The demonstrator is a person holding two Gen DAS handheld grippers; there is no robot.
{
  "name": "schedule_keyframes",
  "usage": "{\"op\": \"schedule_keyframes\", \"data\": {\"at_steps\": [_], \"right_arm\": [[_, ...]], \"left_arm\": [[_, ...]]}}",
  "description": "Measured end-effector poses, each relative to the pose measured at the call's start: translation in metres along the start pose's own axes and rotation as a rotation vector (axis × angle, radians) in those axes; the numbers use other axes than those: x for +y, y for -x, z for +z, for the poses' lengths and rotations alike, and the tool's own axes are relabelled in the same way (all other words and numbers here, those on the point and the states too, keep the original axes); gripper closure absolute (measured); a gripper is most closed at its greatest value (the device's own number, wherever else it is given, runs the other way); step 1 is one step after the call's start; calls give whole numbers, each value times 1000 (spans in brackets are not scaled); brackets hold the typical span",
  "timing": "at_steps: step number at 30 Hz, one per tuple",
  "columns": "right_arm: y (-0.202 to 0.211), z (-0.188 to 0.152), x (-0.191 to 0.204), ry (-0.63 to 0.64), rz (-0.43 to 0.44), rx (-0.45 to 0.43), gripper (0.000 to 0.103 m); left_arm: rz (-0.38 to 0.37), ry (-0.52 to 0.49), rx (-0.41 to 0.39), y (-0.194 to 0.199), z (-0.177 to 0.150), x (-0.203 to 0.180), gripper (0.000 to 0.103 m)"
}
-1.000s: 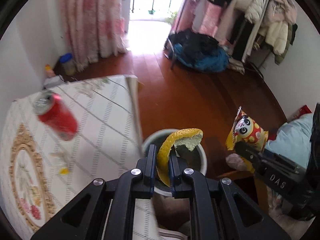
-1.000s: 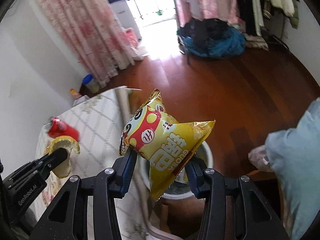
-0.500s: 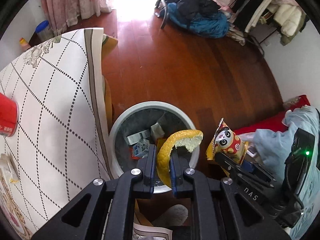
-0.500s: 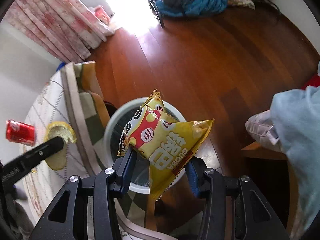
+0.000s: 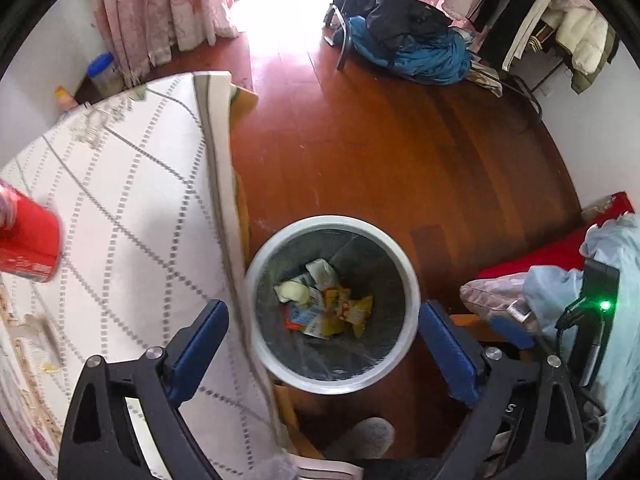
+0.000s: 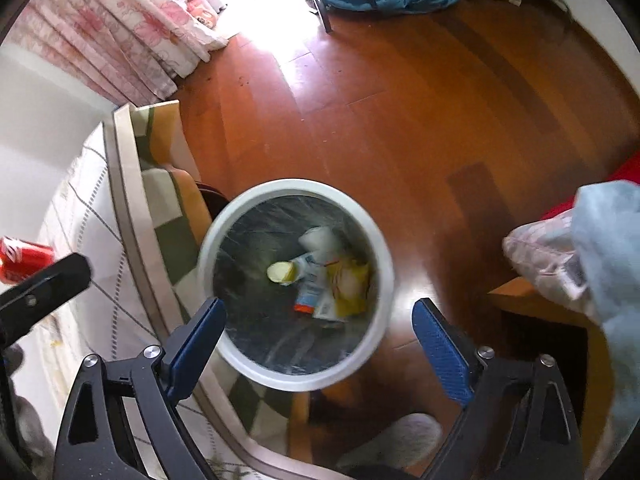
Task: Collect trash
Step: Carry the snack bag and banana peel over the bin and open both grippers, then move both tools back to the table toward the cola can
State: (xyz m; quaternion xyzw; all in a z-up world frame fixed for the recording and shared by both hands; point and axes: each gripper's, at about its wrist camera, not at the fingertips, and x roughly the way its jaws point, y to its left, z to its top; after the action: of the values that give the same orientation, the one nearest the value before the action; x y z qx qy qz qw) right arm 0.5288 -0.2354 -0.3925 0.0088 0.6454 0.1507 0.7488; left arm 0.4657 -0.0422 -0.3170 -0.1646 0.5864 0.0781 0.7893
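Both of my grippers hang over the bin, pointing steeply down. The left gripper (image 5: 324,330) has just let its jaws swing wide apart, and nothing sits between them. The right gripper (image 6: 320,330) has just opened the same way and is empty too. Below them the white-rimmed trash bin (image 5: 412,276) stands on the wooden floor, hard against the near edge of the worktop (image 5: 132,208). At its bottom lie the yellow snack bag (image 6: 352,284) and the pale curl of peel (image 6: 282,272) among other wrappers, so I judge this drop is done.

What my next move turns on is the red soda can (image 5: 26,240). It lies on the worktop, far to the left of both grippers and well apart from the bin. The left gripper is the nearer one; in the right wrist view its black finger shows just beside the can. The can looks tipped on its side, its long axis running roughly left to right, though lens bend makes that uncertain. It is red with white lettering and a silvery end, smooth and round, and I expect it could roll under a loose pinch. A few small scraps (image 5: 50,367) lie nearer on the cloth.
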Motion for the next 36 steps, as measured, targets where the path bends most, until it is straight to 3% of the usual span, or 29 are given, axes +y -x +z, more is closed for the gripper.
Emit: {"op": "schedule_keyframes", "data": {"at_steps": [7,15,24,30,36], "right_arm": [[29,-17,12,55,-129,-22,1],[80,-39,19,58,-140,-79,1],[155,-59,40,69,-130,-173,1],[190,-61,71,89,-75,-219,1],[178,-56,146,197,27,-222,1]], "left_arm": [[101,-39,-46,21,-20,3,5],[148,-56,-125,68,-40,4,5],[148,-17,-227,128,-57,17,5],[205,76,-275,162,-67,64,5],[359,221,-309,169,-85,164,5]]}}
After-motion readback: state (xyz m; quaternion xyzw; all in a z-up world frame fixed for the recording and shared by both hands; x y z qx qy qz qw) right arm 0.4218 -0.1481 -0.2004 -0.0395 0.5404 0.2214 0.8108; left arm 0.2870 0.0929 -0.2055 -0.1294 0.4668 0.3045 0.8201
